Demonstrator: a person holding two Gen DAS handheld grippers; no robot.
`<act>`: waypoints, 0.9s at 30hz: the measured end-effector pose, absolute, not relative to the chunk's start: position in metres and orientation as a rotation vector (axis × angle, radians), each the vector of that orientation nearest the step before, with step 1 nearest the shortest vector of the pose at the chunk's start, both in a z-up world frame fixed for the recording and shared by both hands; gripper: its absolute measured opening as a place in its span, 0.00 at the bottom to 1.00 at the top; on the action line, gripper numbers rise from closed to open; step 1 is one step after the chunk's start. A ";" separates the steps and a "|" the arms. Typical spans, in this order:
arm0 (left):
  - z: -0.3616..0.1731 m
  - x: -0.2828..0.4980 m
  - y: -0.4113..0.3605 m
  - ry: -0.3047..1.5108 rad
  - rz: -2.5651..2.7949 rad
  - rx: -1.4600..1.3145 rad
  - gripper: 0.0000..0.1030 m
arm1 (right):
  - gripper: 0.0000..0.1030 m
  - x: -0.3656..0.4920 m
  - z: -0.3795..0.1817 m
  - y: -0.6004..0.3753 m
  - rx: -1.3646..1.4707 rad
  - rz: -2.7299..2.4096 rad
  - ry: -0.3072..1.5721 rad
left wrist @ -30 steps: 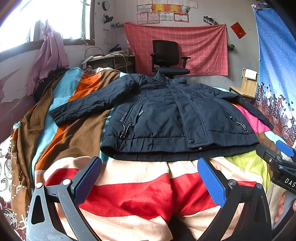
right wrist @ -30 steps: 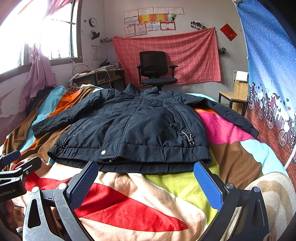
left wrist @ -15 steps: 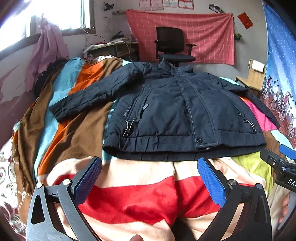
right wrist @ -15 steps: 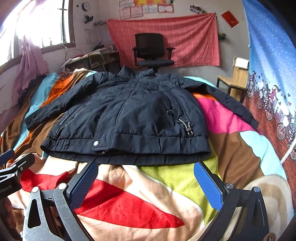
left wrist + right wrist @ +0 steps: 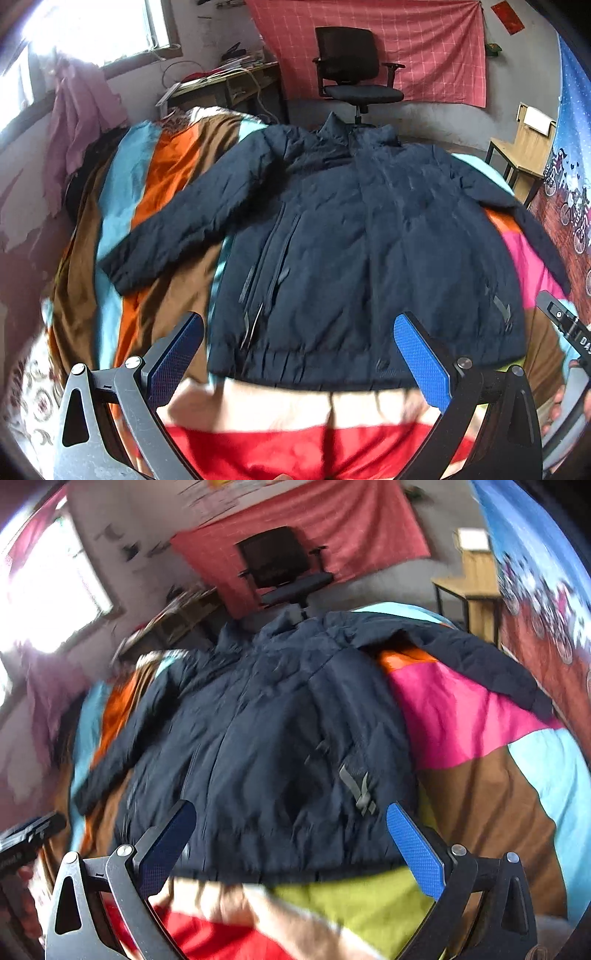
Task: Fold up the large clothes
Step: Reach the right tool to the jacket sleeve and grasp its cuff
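Hovering just short of the jacket's hem, I hold both tools spread wide with nothing between their blue pads. My left tool (image 5: 297,356) looks straight down the front of the jacket (image 5: 362,251), and my right tool (image 5: 291,840) faces its right pocket side. Neither touches cloth yet.

Nearest me, at 6 o'clock, lies the striped blanket (image 5: 314,439) on the bed, loose and rumpled under the hem (image 5: 317,363). That is my first worry: if I bite too low, I judge I would pinch blanket along with jacket and drag the bedding up into the fold.

At the hem itself the padding looks thick and slippery. A shallow grip could catch only the top layer, so the back panel stays behind and the fold comes out crooked. The pocket toggle (image 5: 360,792) hangs near my right tool's 1 o'clock and might snag a pad.

Farther off, the left sleeve (image 5: 177,229) stretches toward 10 o'clock and the right sleeve (image 5: 476,664) runs out to 2 o'clock, close to the bed's edge. Lifting the body before tucking those in could, I think, let the right sleeve slide off the bed.

Both views are smeared by motion, the right one badly, so my aim at the hem is uncertain; slowing first seems wise.

At 12 o'clock, beyond the collar (image 5: 334,129), stands an office chair (image 5: 354,74), well apart.
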State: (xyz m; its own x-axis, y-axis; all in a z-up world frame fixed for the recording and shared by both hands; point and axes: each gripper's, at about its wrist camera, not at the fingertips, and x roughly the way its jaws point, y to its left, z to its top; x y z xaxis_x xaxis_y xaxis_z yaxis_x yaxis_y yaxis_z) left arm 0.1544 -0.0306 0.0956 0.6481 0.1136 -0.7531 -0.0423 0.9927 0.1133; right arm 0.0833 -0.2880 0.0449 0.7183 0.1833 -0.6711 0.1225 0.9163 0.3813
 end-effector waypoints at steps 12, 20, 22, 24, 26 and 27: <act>0.107 0.297 -0.114 0.813 -0.098 0.238 0.98 | 1.00 0.138 0.034 -0.399 0.655 -0.170 0.724; 0.030 0.406 -0.139 0.787 -0.279 0.244 0.98 | 1.00 0.164 -0.017 -0.473 0.992 -0.407 0.570; 0.018 0.429 -0.143 0.777 -0.297 0.239 0.98 | 1.00 0.168 -0.029 -0.485 1.069 -0.442 0.533; 0.001 0.460 -0.148 0.783 -0.329 0.197 0.98 | 1.00 0.176 -0.037 -0.495 1.109 -0.488 0.509; -0.012 0.489 -0.162 0.811 -0.348 0.158 0.98 | 1.00 0.181 -0.040 -0.505 1.118 -0.507 0.491; -0.022 0.508 -0.172 0.838 -0.345 0.137 0.98 | 1.00 0.183 -0.041 -0.507 1.114 -0.523 0.487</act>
